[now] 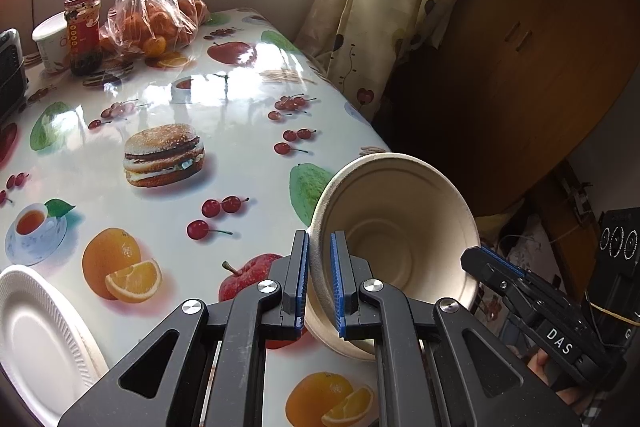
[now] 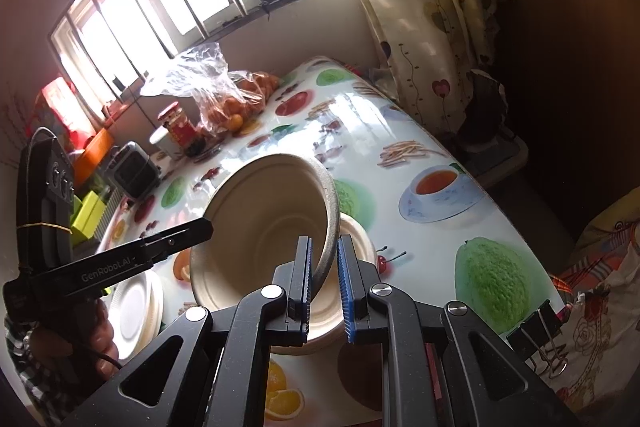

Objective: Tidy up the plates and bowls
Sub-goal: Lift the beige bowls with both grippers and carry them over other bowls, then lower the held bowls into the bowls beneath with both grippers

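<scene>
A beige paper bowl point(image 1: 396, 227) hangs tilted over the fruit-print table point(image 1: 224, 99), its opening towards the cameras. My left gripper point(image 1: 319, 239) is shut on its left rim. My right gripper point(image 1: 480, 255) holds the opposite rim. In the right wrist view the same bowl point(image 2: 264, 211) has my right gripper point(image 2: 324, 243) shut on its right rim and my left gripper point(image 2: 200, 227) at its left rim. A second beige bowl point(image 2: 356, 239) sits on the table right under it. A stack of white plates point(image 1: 36, 339) point(image 2: 136, 307) lies at the near left.
At the far end stand a plastic bag of oranges point(image 1: 152, 19), a red-lidded jar point(image 1: 82, 27), a white cup point(image 1: 50, 43) and a dark appliance point(image 1: 10, 67). The table's right edge runs along a curtain point(image 1: 360, 7) and a wooden cabinet point(image 1: 520, 67). A binder clip point(image 2: 536, 335) lies near right.
</scene>
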The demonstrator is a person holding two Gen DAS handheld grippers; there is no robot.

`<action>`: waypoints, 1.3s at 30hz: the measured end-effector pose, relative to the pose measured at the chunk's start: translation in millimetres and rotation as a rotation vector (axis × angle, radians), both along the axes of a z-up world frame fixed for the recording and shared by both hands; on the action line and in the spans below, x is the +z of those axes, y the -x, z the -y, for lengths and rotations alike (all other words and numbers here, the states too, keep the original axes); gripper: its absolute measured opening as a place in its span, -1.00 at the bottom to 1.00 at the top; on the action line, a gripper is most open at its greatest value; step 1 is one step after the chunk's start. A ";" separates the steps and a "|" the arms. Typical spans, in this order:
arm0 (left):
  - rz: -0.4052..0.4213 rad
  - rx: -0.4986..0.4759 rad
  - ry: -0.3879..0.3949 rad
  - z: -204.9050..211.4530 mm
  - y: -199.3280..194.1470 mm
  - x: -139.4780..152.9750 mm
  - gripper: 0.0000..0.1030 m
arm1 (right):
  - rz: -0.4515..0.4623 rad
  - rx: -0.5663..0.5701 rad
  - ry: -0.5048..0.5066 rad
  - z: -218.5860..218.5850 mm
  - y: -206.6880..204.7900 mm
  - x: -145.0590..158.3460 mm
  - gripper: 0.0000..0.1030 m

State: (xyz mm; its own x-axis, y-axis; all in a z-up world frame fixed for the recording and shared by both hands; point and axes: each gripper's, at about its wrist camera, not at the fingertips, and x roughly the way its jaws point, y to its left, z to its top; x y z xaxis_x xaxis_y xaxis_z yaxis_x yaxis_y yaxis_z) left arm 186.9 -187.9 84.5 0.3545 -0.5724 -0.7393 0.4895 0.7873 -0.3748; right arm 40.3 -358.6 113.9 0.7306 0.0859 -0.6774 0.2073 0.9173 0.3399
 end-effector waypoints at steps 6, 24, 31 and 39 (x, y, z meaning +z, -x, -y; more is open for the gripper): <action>-0.015 0.000 -0.012 2.0 0.9 -7.3 -0.81 | -0.025 -0.005 -0.003 1.1 0.3 -9.3 -0.72; -0.050 -0.003 -0.036 6.2 -0.9 -21.4 -0.81 | -0.061 -0.012 -0.012 3.6 -1.3 -23.3 -0.72; -0.055 -0.005 -0.039 6.5 -0.6 -23.7 -0.81 | -0.062 -0.012 -0.013 3.7 -1.4 -23.6 -0.72; -0.060 0.000 -0.045 6.1 -2.0 -26.5 -0.81 | -0.070 -0.009 -0.014 5.5 -0.7 -29.4 -0.72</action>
